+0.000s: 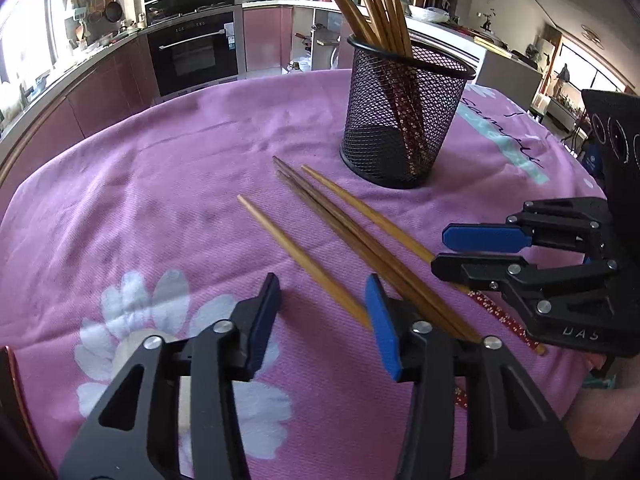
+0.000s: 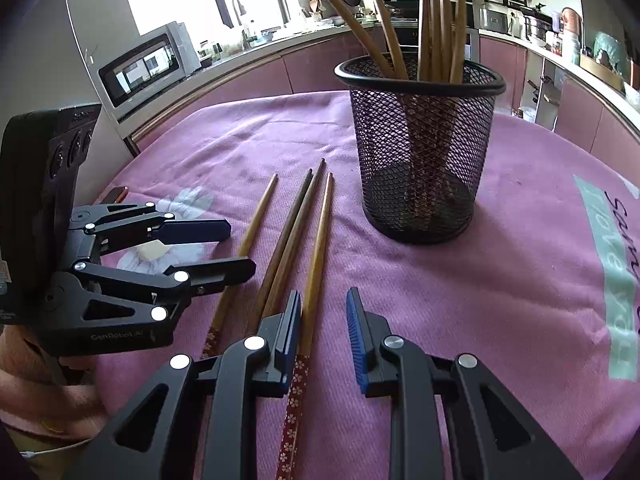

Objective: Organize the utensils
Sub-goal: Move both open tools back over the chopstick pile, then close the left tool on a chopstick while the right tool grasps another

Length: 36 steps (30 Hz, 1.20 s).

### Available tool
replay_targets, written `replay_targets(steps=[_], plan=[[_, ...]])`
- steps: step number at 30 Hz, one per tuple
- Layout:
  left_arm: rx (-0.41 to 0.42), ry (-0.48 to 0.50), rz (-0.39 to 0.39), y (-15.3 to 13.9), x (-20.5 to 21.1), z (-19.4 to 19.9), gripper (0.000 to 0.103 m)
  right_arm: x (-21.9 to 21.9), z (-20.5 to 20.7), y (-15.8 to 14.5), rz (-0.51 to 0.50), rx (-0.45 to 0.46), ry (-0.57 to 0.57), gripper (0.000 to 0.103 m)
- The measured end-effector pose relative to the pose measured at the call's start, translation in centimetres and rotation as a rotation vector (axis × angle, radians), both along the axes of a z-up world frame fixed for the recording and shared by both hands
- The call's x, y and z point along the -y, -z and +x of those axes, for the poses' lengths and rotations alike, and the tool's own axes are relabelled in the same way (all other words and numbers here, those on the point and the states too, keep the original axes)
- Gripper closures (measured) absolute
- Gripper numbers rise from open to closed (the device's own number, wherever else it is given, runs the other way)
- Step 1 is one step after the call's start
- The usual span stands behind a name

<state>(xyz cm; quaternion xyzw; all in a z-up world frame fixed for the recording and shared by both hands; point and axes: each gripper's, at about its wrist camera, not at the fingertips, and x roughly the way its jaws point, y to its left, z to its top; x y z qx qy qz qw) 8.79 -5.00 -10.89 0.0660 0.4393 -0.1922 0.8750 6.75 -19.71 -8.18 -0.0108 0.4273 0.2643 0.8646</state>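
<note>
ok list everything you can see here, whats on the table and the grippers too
loose chopsticks: four, two light and two dark wood, flat on the cloth before the holder
mesh holder: one, black, upright on the cloth, chopsticks standing in it
tablecloth: one, pink with white flowers, covering the table
left gripper: black with blue pads, open around a light chopstick
right gripper: black with blue pads, open around the other light chopstick

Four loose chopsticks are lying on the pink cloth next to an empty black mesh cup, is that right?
Not quite. The black mesh cup is not empty: several chopsticks already stand in it, as the right wrist view shows. The four loose chopsticks do lie on the pink cloth beside it.
</note>
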Motion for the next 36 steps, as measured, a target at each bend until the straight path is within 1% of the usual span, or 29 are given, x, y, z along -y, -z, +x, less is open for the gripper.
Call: replay_targets(steps=[1, 2, 4, 7, 11, 16, 18, 19, 20, 22, 29, 36], plan=[[-0.001, 0.007, 0.002, 0.0, -0.1, 0.1, 0.068, -0.3, 0.1, 0.0, -0.012, 0.001, -0.007, 0.081], [-0.001, 0.007, 0.001, 0.0, -0.2, 0.2, 0.071, -0.6, 0.2, 0.0, -0.025, 0.005, -0.012, 0.081], [-0.006, 0.006, -0.013, 0.0, -0.6, 0.5, 0.078, -1.1, 0.5, -0.1, -0.042, 0.007, -0.023, 0.081], [-0.017, -0.007, -0.042, -0.1, -1.3, 1.1, 0.086, -2.0, 1.2, -0.1, -0.072, 0.017, -0.035, 0.081], [-0.020, -0.024, -0.044, -0.1, -1.4, 1.4, 0.086, -3.1, 1.9, -0.1, -0.104, 0.031, -0.049, 0.081], [0.003, -0.042, -0.002, 0.0, -0.7, 1.4, 0.085, -3.6, 2.8, -0.1, -0.116, 0.042, -0.049, 0.082], [0.020, -0.052, 0.017, 0.1, -0.4, 1.4, 0.085, -3.5, 3.0, -0.1, -0.108, 0.040, -0.042, 0.087], [0.027, -0.057, 0.023, 0.1, -0.3, 1.4, 0.087, -3.5, 3.0, -0.1, -0.105, 0.039, -0.038, 0.090], [0.029, -0.064, 0.021, 0.1, -0.2, 1.4, 0.087, -3.3, 3.1, -0.1, -0.093, 0.034, -0.033, 0.096], [0.032, -0.081, 0.019, 0.1, -0.2, 1.5, 0.090, -3.2, 3.2, -0.2, -0.081, 0.028, -0.030, 0.097], [0.026, -0.122, -0.013, -0.1, -0.4, 1.2, 0.094, -2.0, 2.5, -0.6, -0.029, 0.017, -0.016, 0.098], [0.037, -0.117, -0.056, -1.2, -1.0, 0.3, 0.095, -0.7, 1.0, -2.1, 0.053, 0.045, -0.022, 0.098]])
